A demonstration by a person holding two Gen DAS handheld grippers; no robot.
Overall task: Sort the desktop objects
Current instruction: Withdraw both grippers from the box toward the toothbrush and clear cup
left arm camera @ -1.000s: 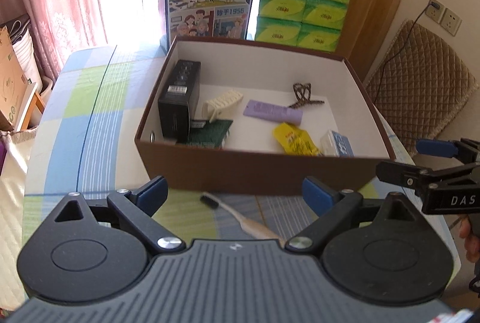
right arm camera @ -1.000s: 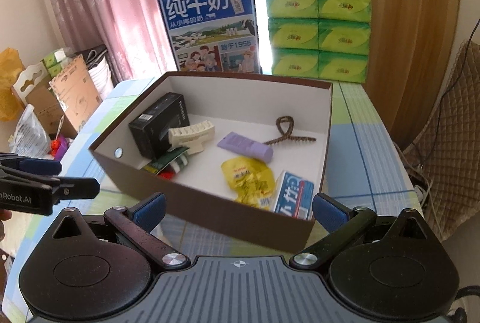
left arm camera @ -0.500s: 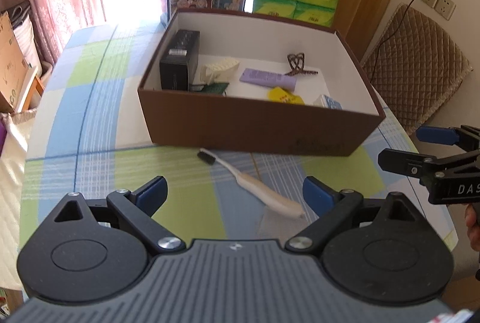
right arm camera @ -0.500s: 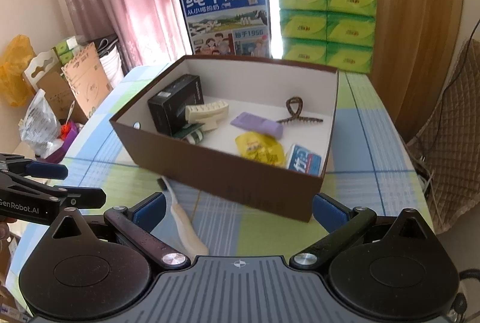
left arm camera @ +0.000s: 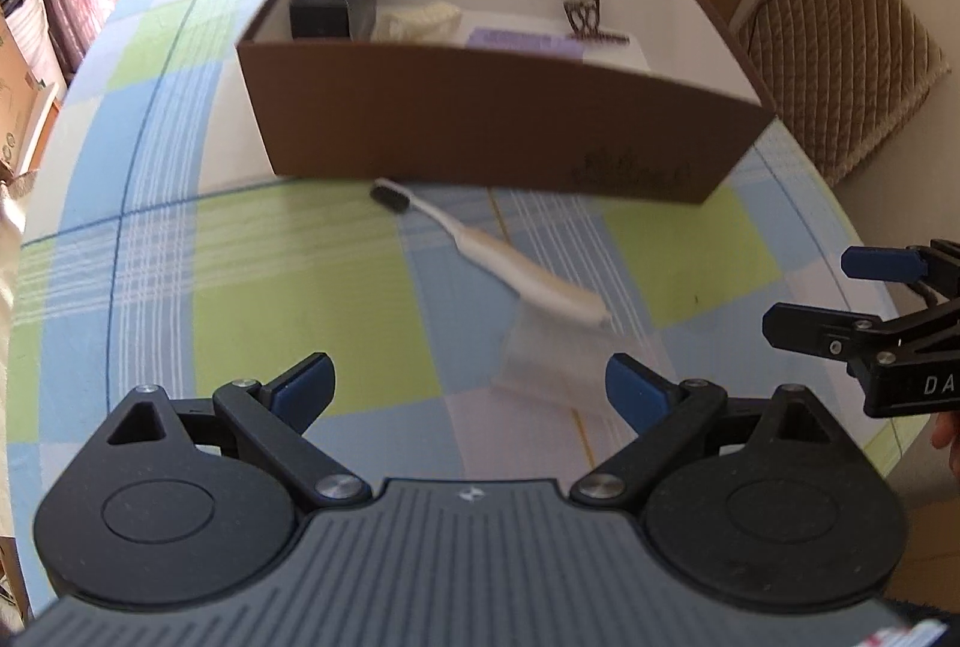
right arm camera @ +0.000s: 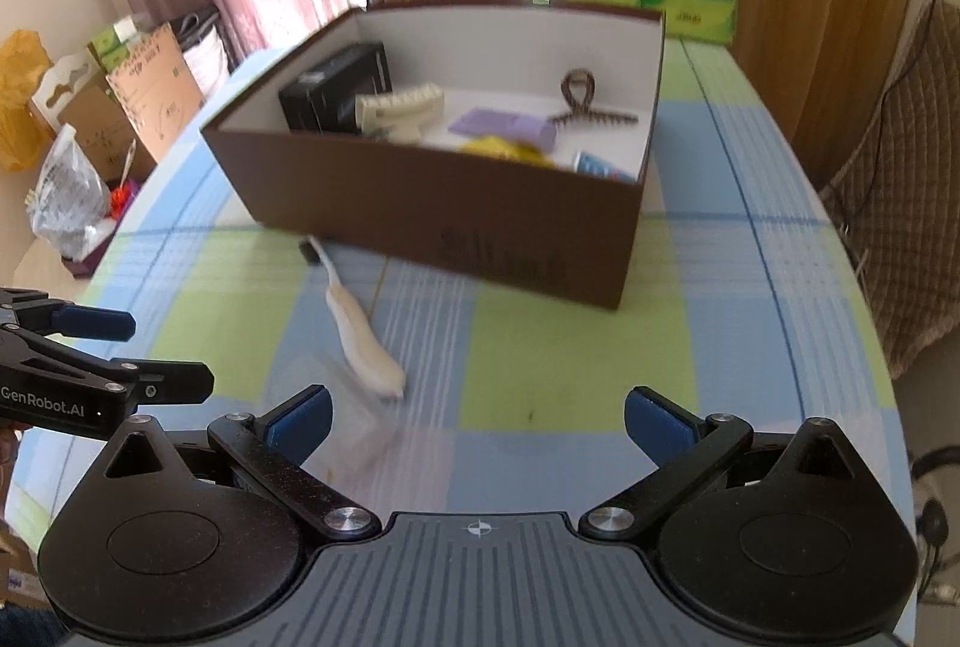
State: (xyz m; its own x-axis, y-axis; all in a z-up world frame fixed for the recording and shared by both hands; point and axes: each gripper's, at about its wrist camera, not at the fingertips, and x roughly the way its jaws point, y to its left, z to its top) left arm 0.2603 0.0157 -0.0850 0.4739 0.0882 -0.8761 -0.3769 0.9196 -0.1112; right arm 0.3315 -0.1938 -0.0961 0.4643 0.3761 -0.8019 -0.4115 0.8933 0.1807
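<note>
Left gripper [left arm camera: 468, 386] and right gripper [right arm camera: 477, 416] both spread wide and empty above a checked tablecloth [left arm camera: 312, 323], toothbrush [left arm camera: 492, 251] lying just before a brown box [left arm camera: 492, 119], partly on a clear wrapper [left arm camera: 552, 365].

Both wrist views facing box [left arm camera: 492, 125]

Both units same build: left gripper [left arm camera: 468, 389] and right gripper [right arm camera: 477, 416] have matte black bodies, a ribbed grey centre plate with a small crosshair mark, and two round black housings with oval recesses. Black linkage arms pivot on silver screws, with triangular cut-outs at the outer corners. Fingertips [left arm camera: 303, 388] carry blue pads. Side-on, white lettering "GenRobot.AI" on the left unit, "DA…" on the right, rest cut off by the frame edge. Small screws along the side links. Bit of the person's hand [left arm camera: 945, 428] behind the right unit
</note>
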